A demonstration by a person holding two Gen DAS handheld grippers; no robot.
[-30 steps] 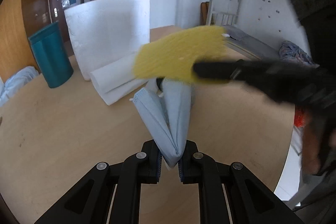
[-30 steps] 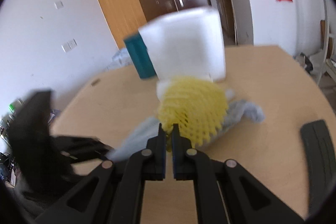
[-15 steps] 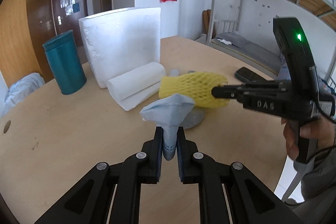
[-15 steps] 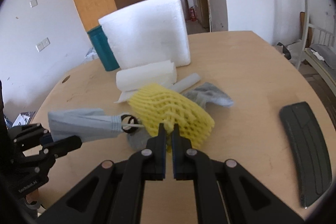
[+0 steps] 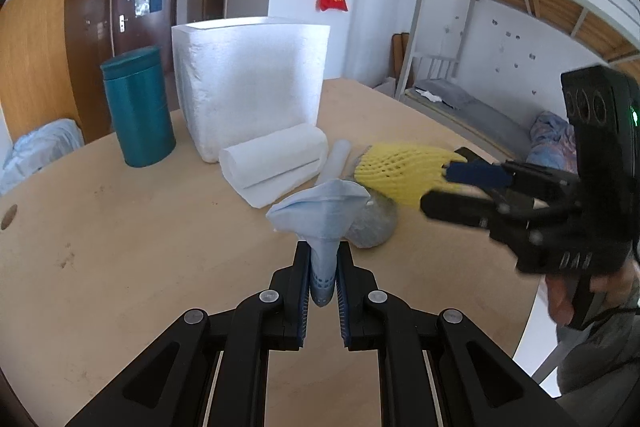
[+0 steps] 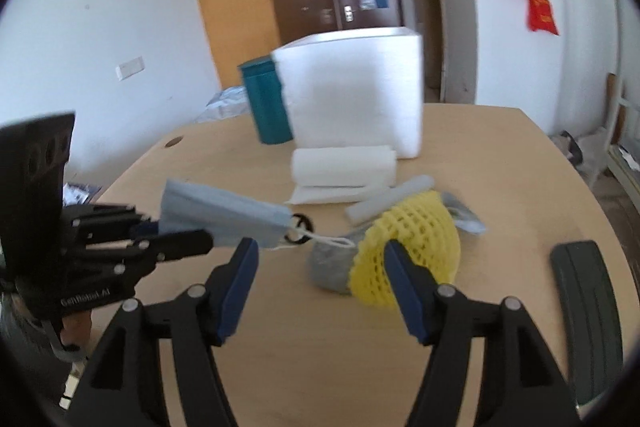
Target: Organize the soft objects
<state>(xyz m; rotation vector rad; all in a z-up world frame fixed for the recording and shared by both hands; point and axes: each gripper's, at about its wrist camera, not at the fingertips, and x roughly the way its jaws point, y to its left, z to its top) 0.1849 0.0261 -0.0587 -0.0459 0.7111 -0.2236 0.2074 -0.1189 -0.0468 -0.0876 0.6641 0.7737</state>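
Observation:
My left gripper (image 5: 323,259) is shut on a light blue face mask (image 5: 324,215) and holds it above the round wooden table (image 5: 120,227). The mask also shows in the right wrist view (image 6: 224,215), its ear loop trailing to a grey sock (image 6: 332,263). My right gripper (image 6: 320,259) is open; the yellow foam net (image 6: 412,247) hangs against its right finger. In the left wrist view the net (image 5: 404,171) sits at the right gripper's (image 5: 452,187) tips, above the grey sock (image 5: 372,223).
A big white foam block (image 5: 252,87), a rolled white foam sheet (image 5: 276,159), a white foam tube (image 5: 336,159) and a teal canister (image 5: 136,107) stand at the back of the table. A dark flat pad (image 6: 588,319) lies at the right. The table edge curves at the right.
My right gripper has opened and let go of the yellow net, which now rests against its right finger. My left gripper still holds the mask, roughly in place.

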